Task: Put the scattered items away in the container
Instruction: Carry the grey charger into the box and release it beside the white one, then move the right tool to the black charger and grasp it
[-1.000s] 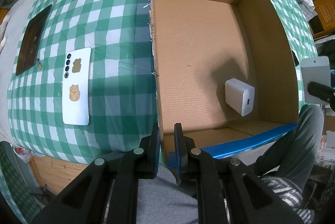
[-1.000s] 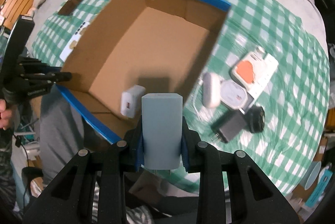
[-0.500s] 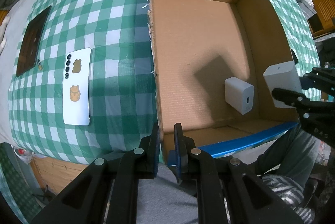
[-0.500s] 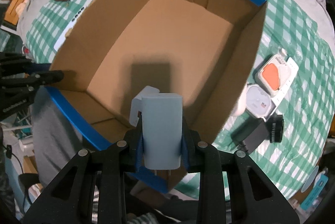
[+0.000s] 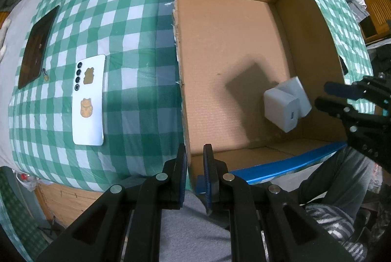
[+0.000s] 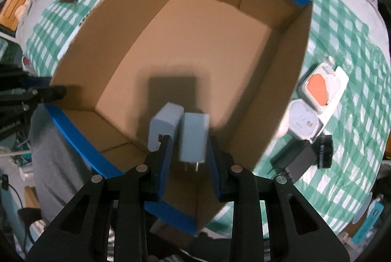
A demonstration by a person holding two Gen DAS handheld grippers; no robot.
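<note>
An open cardboard box (image 5: 234,49) with blue-taped rims sits on a green checked cloth. My left gripper (image 5: 194,152) is shut on the box's near left wall at the corner. Inside, near the front right corner, a white charger (image 5: 281,108) lies on the floor. A second white charger (image 6: 194,137) leans against it, prongs toward me. My right gripper (image 6: 189,142) hangs just above the second charger. Its jaws stand apart and a dark gap shows beside the left pad, so nothing is gripped. From the left wrist view the right gripper (image 5: 322,93) reaches over the right wall.
A white phone (image 5: 89,100) and a dark flat case (image 5: 36,46) lie left of the box. Right of it are an orange-and-white case (image 6: 322,85), a white square case (image 6: 304,123) and a black adapter (image 6: 295,161). A person's grey-clad legs (image 5: 195,225) are at the near edge.
The right gripper came down over the box with the second charger. That charger has left the jaws and now rests against the first one. The left gripper kept still.
</note>
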